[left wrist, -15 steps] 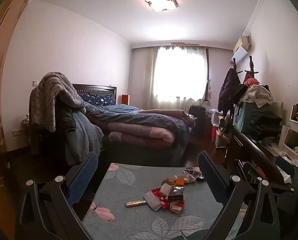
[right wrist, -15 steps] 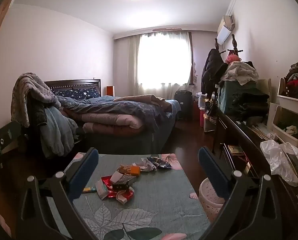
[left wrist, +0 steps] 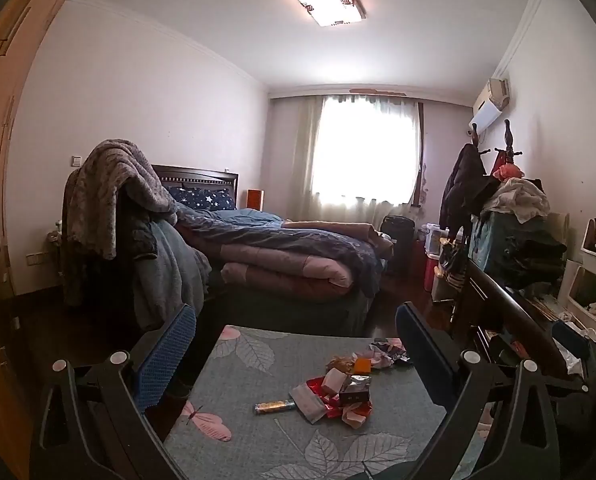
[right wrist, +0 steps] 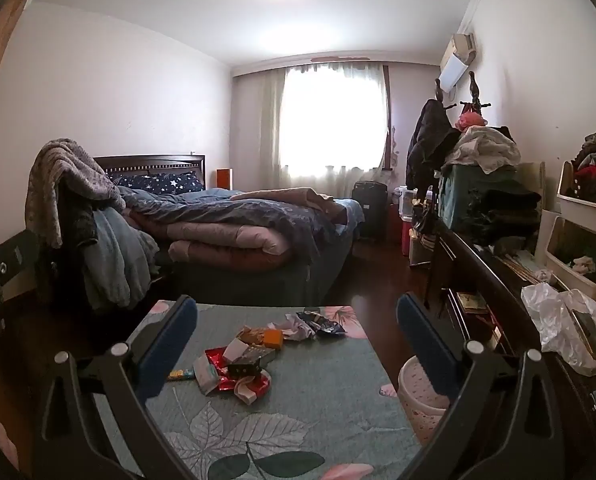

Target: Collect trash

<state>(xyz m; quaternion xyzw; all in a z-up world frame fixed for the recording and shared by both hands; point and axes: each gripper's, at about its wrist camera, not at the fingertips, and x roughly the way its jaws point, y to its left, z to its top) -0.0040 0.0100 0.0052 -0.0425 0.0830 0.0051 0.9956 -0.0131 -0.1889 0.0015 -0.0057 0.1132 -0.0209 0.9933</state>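
A bed (left wrist: 298, 256) heaped with blue and pink quilts fills the middle of the room, under a bright curtained window (left wrist: 364, 152), and a dark dresser (right wrist: 494, 280) piled with clothes runs along the right wall. Nearer the cameras stands a tabletop (left wrist: 282, 436) covered in a grey-green cloth printed with leaves and pink butterflies. A white wastebasket (right wrist: 418, 396) with a small pink pattern sits on the floor just beside the tabletop's right edge. The left gripper (left wrist: 296, 334) hangs above the near end of the tabletop with its blue-padded fingers (left wrist: 166, 354) spread wide and nothing between them; the right gripper (right wrist: 297, 326) hangs likewise, fingers (right wrist: 170, 344) wide and holding nothing. The trash (left wrist: 338, 392) lies in a loose pile toward the right half of the tabletop: red foil wrappers, a small dark box (left wrist: 356, 390), an orange packet (left wrist: 363, 365), crumpled wrappers at the far edge, and a small tube (left wrist: 275, 407) lying just left of the pile.
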